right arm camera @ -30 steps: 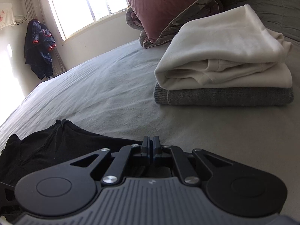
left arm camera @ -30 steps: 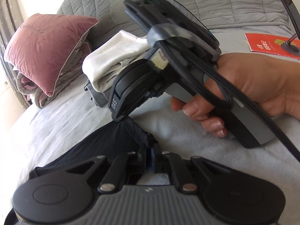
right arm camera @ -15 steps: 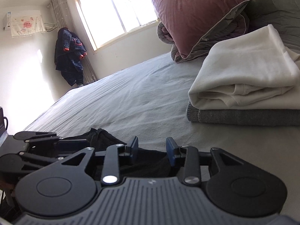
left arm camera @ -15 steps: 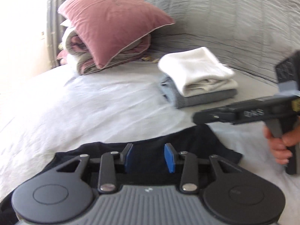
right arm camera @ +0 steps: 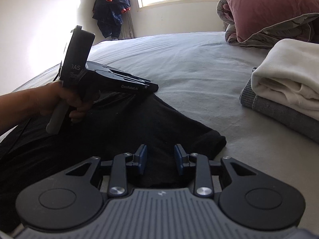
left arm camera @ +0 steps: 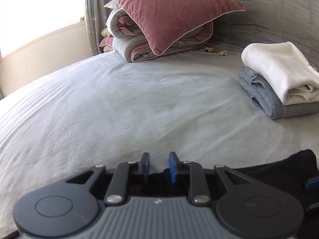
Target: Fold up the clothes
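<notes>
Black garment [right arm camera: 123,131], spread flat on grey bed [right arm camera: 189,59] nr folded stack [right arm camera: 285,83]: soft, light, limp, prob. grab at hem/corner; left gripper [left arm camera: 159,167] jaws apart & opening, right gripper [right arm camera: 160,159] apart & closing, nothing clamped.

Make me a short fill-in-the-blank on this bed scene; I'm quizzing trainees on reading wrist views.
1. The white folded garment lies on top of a folded ____ one.
2. The pink pillow rests on a rolled ____.
3. The garment under the right claw is ____ in colour.
4. A person's hand holds the ____ claw.

Missing words: grey; quilt; black; left
</notes>
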`<state>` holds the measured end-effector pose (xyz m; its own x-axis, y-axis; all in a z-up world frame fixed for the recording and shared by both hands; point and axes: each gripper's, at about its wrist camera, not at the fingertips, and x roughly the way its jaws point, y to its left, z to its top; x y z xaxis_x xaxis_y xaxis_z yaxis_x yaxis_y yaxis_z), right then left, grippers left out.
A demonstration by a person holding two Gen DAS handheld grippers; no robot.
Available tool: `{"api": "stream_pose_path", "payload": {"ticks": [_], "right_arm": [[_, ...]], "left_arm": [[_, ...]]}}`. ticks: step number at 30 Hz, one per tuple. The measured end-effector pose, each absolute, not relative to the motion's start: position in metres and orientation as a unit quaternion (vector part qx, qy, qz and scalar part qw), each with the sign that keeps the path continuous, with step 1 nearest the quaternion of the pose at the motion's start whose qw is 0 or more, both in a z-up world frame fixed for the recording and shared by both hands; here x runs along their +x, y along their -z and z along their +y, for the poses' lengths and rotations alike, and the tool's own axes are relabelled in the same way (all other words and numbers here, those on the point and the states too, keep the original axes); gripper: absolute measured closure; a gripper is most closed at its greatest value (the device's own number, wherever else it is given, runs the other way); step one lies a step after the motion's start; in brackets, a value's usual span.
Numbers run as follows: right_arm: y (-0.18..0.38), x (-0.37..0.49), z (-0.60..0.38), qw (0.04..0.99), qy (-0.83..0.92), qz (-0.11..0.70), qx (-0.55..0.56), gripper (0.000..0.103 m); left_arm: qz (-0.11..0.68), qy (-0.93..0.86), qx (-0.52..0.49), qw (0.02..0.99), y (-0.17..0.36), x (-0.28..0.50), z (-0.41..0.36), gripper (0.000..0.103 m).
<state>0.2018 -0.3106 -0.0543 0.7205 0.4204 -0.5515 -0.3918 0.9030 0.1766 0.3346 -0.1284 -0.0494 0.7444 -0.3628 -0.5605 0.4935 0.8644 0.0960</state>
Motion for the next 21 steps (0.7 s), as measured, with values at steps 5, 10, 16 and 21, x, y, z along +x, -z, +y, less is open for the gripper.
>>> {"api": "stream_pose_path", "payload": {"ticks": [5,10,16,21], "right_arm": [[0.051,0.200,-0.320,0.935,-0.207,0.284,0.052,0.063],[0.051,0.202,-0.322,0.937,-0.199,0.277,0.074,0.052],[0.050,0.203,-0.315,0.938,-0.188,0.283,0.073,0.043],[0.049,0.201,-0.302,0.940,-0.166,0.291,0.069,0.041]], "left_arm": [[0.271,0.196,0.051,0.941,0.030,0.309,-0.094,0.067],[0.270,0.150,0.024,0.951,0.009,0.279,-0.046,0.061],[0.278,0.077,-0.001,0.957,-0.005,0.254,0.034,0.056],[0.288,0.018,-0.035,0.957,-0.002,0.242,0.103,0.054]]}}
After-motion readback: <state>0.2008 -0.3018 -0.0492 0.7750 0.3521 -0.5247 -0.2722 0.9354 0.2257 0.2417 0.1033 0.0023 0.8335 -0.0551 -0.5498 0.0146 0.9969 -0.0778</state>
